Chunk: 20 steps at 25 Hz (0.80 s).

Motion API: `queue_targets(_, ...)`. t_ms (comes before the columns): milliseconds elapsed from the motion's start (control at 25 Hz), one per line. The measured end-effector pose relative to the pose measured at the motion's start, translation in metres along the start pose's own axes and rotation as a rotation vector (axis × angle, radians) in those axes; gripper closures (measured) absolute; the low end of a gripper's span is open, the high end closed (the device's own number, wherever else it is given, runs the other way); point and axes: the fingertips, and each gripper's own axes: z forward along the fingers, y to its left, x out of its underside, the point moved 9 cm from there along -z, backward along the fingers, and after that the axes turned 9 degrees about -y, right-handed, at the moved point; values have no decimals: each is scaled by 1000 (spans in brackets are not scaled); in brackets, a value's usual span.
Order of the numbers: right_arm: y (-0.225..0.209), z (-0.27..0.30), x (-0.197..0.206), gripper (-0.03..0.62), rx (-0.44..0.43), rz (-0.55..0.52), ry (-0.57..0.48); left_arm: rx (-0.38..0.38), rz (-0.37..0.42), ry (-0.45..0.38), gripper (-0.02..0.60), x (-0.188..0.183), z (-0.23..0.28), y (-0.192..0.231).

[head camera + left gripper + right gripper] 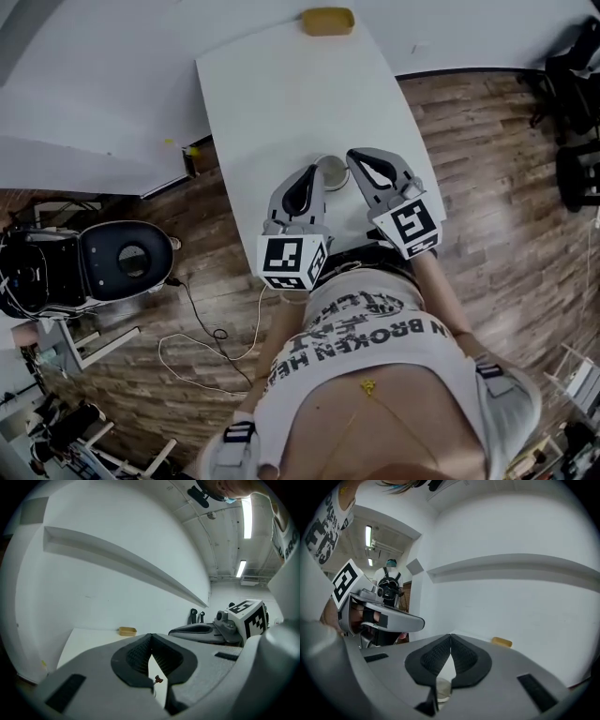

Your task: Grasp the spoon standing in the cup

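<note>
Head view: white table (pixel 281 84) runs from frame centre up to the top edge, over a wood-plank floor (pixel 487 169). A tan dish (pixel 327 21) sits at the table's far end, top centre.

Cup (pixel 332 170): pale, upright on the table near its lower edge, just below frame centre. It stands between the two tongs, close to both; contact cannot be judged.

Spoon: not resolved in the head view. In the left gripper view a small red-brown piece on a thin stem (pixel 158 679) shows through the slot below the pads. Cannot tell whether this is the spoon.

Left tongs (pixel 316 171): tips pressed together, ribbed pads meeting at the front, nothing pinched between them.

Right tongs (pixel 355 156): tips pressed together likewise, nothing pinched. In the right gripper view the cup's rim appears through the slot beneath the pads, low in the frame.

Both tongs lie side by side, pointing toward the top of the frame, marker cubes toward the person's shirt (pixel 375 328).
</note>
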Motion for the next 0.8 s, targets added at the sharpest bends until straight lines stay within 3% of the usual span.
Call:
queue_targets(360, -18, 7, 24, 586, -50, 27, 55, -62, 11, 17, 584, 1, 4, -3)
queue_targets(800, -29, 8, 62, 586, -73, 9, 149, -76, 9, 34, 586, 8, 5, -14)
